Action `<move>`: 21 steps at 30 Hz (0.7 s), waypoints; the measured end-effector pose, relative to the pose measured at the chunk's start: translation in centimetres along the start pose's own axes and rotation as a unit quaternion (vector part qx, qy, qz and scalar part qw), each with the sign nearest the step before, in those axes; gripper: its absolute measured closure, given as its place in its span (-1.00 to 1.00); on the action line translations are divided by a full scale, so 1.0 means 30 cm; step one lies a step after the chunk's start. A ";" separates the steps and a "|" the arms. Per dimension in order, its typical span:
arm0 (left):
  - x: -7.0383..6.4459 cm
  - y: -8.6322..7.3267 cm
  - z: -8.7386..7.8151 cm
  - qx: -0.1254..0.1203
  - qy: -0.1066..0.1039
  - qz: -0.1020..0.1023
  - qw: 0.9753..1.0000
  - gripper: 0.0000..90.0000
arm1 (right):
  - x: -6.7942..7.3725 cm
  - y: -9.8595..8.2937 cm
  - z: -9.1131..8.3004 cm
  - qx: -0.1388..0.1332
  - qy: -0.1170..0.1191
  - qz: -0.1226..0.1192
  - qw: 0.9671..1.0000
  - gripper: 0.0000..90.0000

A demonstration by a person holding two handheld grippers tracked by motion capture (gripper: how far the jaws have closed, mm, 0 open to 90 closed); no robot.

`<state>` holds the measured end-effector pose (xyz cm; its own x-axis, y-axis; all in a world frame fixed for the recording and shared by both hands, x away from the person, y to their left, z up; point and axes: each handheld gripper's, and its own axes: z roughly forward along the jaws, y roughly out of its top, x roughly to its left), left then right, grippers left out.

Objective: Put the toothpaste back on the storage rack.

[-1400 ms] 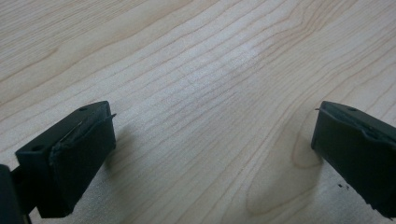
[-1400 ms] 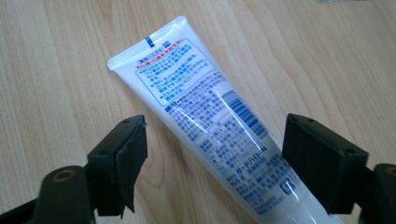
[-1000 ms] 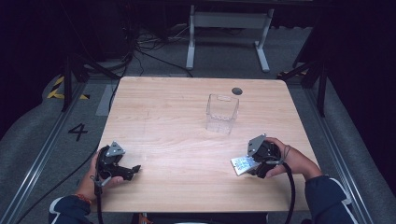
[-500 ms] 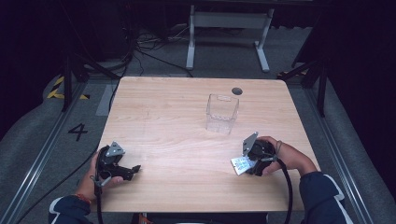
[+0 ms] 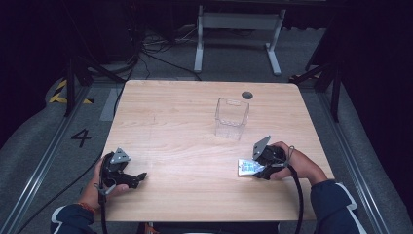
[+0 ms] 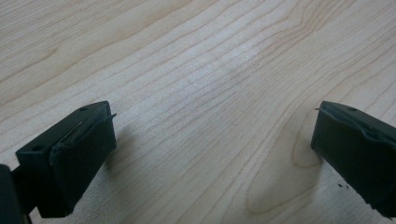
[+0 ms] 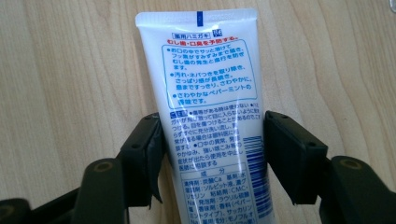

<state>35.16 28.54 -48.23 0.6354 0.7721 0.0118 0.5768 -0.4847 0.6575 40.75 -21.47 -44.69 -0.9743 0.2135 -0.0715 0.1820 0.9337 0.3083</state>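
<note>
Tube point(image 5: 248, 167) on table point(image 5: 175, 122), before container point(image 5: 231, 118)

tubes: 1 tube point(image 7: 212, 121) | clear boxes: 1 clear box point(image 5: 232, 118) | claws: 2 | tables: 1 table point(image 5: 185, 122)

The table point(image 5: 195, 122) was pale matt wood with visible grain; the tube point(image 7: 212, 121) was glossy white plastic; the box point(image 5: 232, 118) was clear plastic.

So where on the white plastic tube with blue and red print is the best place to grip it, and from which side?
Probably across the flat mid-body of the white plastic tube, coming in from its wider lower end along its length. It lies flat on the light wooden table, with narrow side edges the jaws can span. The right gripper already has one jaw against each edge there, clear of the thin crimped end.
</note>
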 end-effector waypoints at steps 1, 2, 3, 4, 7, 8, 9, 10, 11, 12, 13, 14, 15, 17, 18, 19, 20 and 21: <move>0.000 0.000 0.000 0.000 0.000 -0.001 1.000 -0.99 | -0.002 0.003 0.001 0.003 0.004 0.001 1.000 -0.13; 0.000 0.000 0.000 0.000 0.000 -0.001 1.000 -0.99 | -0.002 0.003 0.001 0.003 0.004 0.001 1.000 -0.13; 0.000 0.000 0.000 0.000 0.000 -0.001 1.000 -0.99 | -0.005 0.005 0.003 0.004 0.009 0.008 1.000 -0.13; 0.000 0.000 0.000 0.000 0.000 0.000 1.000 -0.99 | -0.016 0.002 0.005 0.001 0.019 0.016 1.000 -0.12; 0.000 0.000 0.000 0.000 0.000 0.000 1.000 -0.99 | -0.024 -0.002 0.006 -0.004 0.034 0.022 0.999 -0.10; 0.000 0.000 0.000 -0.001 -0.001 0.000 1.000 -0.99 | -0.024 -0.002 0.004 -0.003 0.036 0.022 0.999 -0.08; 0.000 -0.001 0.001 -0.002 -0.001 0.000 1.000 -0.99 | -0.021 0.001 0.005 0.001 0.031 0.024 0.999 -0.06; -0.001 -0.001 0.000 -0.001 -0.001 -0.001 1.000 -0.99 | -0.021 0.003 0.003 0.005 0.036 0.023 0.999 -0.05; -0.001 -0.001 0.000 -0.001 -0.001 -0.002 1.000 -0.99 | -0.019 0.004 0.004 0.006 0.030 0.025 0.999 -0.02; -0.001 -0.001 0.000 -0.001 -0.001 -0.002 1.000 -0.99 | -0.016 0.004 0.001 0.006 0.031 0.022 0.999 0.03; 0.000 -0.001 0.001 -0.002 0.000 0.000 1.000 -0.99 | -0.014 0.002 0.001 0.004 0.030 0.024 0.999 0.06; 0.000 0.000 0.000 0.000 0.000 0.001 1.000 -0.99 | -0.014 -0.002 -0.002 -0.001 0.033 0.021 0.999 0.09; 0.001 0.000 0.000 -0.001 0.000 0.003 1.000 -0.99 | -0.012 -0.006 -0.002 -0.007 0.025 0.022 0.999 0.13; 0.001 0.000 0.000 -0.001 0.000 0.003 1.000 -0.99 | -0.013 -0.019 -0.012 -0.023 0.027 0.022 0.999 0.23; 0.001 0.000 0.000 -0.001 0.000 0.003 1.000 -0.99 | -0.015 -0.024 -0.014 -0.030 0.025 0.025 0.999 0.26; 0.002 0.000 0.001 -0.001 0.000 0.004 1.000 -0.99 | -0.018 -0.033 -0.017 -0.038 0.030 0.031 0.998 0.27; 0.002 0.000 0.000 -0.001 0.000 0.005 1.000 -0.99 | -0.019 -0.038 -0.018 -0.040 0.029 0.027 0.998 0.29; 0.001 0.000 0.001 -0.001 0.000 0.004 1.000 -0.99 | -0.018 -0.040 -0.021 -0.044 0.028 0.027 0.998 0.31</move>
<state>35.20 28.56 -48.24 0.6396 0.7685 0.0166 0.5707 -0.4892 0.6596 40.96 -22.89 -44.43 -0.9696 0.2447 0.0010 0.2255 0.8918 0.3923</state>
